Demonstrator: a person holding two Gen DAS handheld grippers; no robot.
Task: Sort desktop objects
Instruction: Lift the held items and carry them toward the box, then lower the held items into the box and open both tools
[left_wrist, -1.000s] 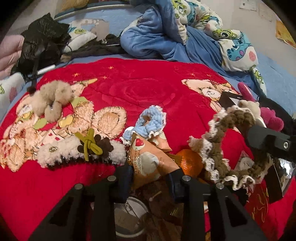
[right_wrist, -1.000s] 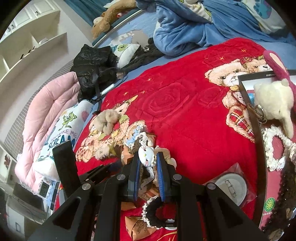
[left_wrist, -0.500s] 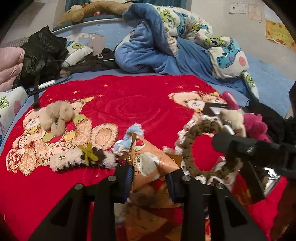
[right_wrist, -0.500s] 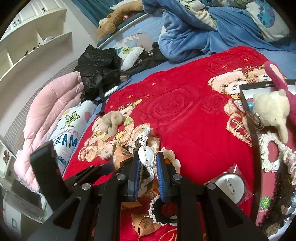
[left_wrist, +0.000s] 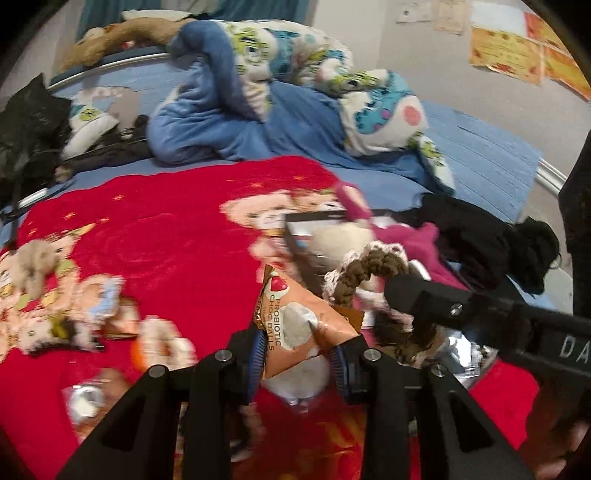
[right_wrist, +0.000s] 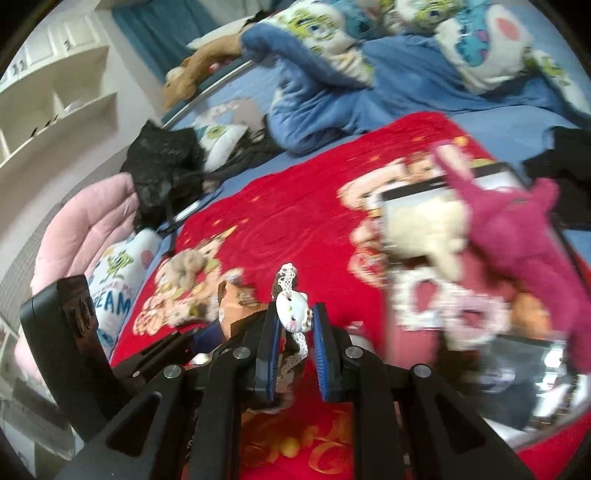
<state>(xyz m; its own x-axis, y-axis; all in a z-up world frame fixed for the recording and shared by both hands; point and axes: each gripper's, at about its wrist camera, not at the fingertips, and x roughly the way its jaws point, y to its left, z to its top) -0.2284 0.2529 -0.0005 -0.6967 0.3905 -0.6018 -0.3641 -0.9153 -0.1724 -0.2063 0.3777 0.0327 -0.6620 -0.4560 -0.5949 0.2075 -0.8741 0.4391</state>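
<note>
My left gripper (left_wrist: 297, 356) is shut on an orange snack packet (left_wrist: 295, 321) printed "Probiotic Choc Balls" and holds it above the red blanket (left_wrist: 177, 221). In the right wrist view my right gripper (right_wrist: 295, 328) is shut on a brown, lace-edged scrunchie with a white cat charm (right_wrist: 291, 310). The same scrunchie (left_wrist: 369, 269) hangs just right of the packet in the left wrist view. Ahead to the right lies a black box (right_wrist: 480, 173) with a cream plush (right_wrist: 424, 229), a magenta plush (right_wrist: 517, 236) and a white lace scrunchie (right_wrist: 436, 306) in it.
On the blanket's left lie a beige fuzzy toy (left_wrist: 33, 258), a blue scrunchie (left_wrist: 107, 302), an orange (left_wrist: 144, 354) and a wrapped round item (left_wrist: 85, 398). A rumpled blue duvet (left_wrist: 229, 122) and black clothing (left_wrist: 491, 243) border the blanket. White shelves (right_wrist: 55, 110) stand at the left.
Both grippers have lifted and swung right toward the black box, each keeping its item. The loose items on the blanket have slid to the left of the views.
</note>
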